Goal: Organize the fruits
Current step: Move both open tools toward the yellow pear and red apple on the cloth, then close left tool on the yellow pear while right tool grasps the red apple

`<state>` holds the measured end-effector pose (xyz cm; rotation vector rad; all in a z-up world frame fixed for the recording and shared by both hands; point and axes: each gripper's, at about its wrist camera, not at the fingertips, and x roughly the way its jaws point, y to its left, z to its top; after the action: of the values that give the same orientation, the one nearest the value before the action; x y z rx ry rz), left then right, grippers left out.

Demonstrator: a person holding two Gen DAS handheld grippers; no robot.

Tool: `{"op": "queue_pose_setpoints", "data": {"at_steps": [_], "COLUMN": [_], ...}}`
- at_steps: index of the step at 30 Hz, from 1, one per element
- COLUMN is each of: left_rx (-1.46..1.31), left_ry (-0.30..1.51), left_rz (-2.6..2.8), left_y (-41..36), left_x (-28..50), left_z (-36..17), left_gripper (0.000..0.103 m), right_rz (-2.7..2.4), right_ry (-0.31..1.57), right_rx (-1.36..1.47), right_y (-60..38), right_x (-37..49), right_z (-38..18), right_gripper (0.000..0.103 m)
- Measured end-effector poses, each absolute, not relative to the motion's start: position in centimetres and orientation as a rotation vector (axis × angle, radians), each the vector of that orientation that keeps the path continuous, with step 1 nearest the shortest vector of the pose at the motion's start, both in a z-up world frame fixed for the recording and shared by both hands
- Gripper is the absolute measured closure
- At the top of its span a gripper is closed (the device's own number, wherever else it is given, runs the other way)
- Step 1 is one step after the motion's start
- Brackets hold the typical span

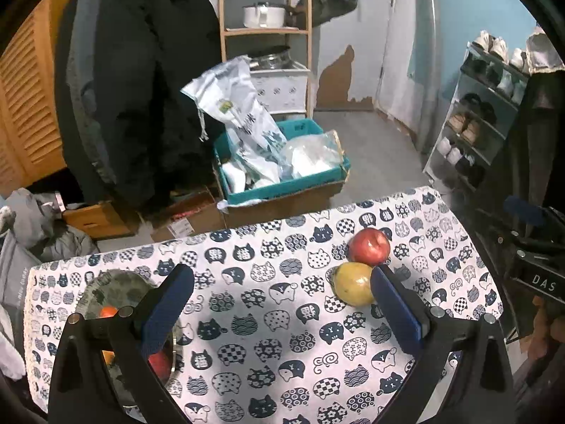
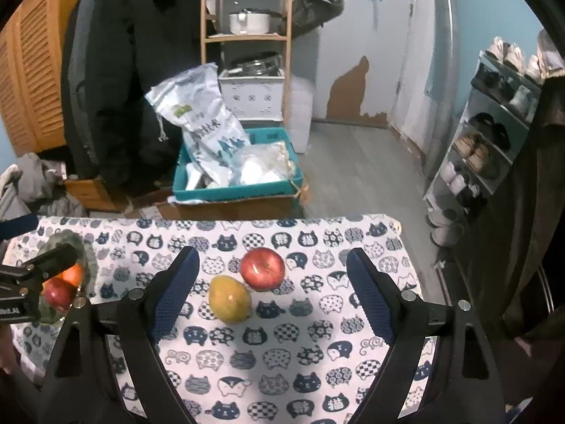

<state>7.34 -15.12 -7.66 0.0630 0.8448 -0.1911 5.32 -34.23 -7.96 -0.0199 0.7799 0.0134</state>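
A red apple (image 1: 369, 246) (image 2: 263, 268) and a yellow mango (image 1: 354, 283) (image 2: 229, 298) lie touching on the cat-print tablecloth (image 1: 268, 318) (image 2: 282, 353). A grey patterned plate (image 1: 116, 284) (image 2: 84, 247) at the table's left holds an orange (image 1: 107, 311) (image 2: 72, 274) and a red apple (image 1: 159, 364) (image 2: 58, 293). My left gripper (image 1: 282, 300) is open and empty; its right finger (image 1: 395, 304) is just beside the mango. My right gripper (image 2: 272, 293) is open and empty, above the table with the mango and apple between its fingers.
The table's far edge drops to a floor with a teal crate (image 2: 236, 180) of bags on cardboard boxes. A shoe rack (image 2: 487, 141) stands at right, a dark coat (image 2: 123, 70) and a wooden shelf (image 2: 247, 35) behind. The right gripper's body (image 1: 533, 265) shows at right.
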Motion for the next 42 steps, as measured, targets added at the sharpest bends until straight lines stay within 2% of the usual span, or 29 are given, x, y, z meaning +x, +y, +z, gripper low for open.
{"op": "queue_pose_setpoints", "data": {"at_steps": [24,35,42], "left_rx": [0.041,0.131,0.105], "left_ry": [1.053,1.119,1.131], "left_rz": [-0.175,-0.173,-0.21], "left_y": [-19.4,-22.6,-23.8], "left_x": [11.8,13.3,13.8], "left_z": [-17.0,-21.4,-22.3], "left_gripper": [0.002,0.002,0.002], "right_rz": [-0.045,-0.053,-0.106], "right_ry": [1.004,1.132,1.176], "right_rx": [0.003,0.083,0.117], "right_y": [-37.5,-39.5,-41.4], "right_x": [8.8,11.3,12.2], "right_z": [-16.2,-20.2,-22.0], "right_gripper": [0.019,0.019,0.019]}}
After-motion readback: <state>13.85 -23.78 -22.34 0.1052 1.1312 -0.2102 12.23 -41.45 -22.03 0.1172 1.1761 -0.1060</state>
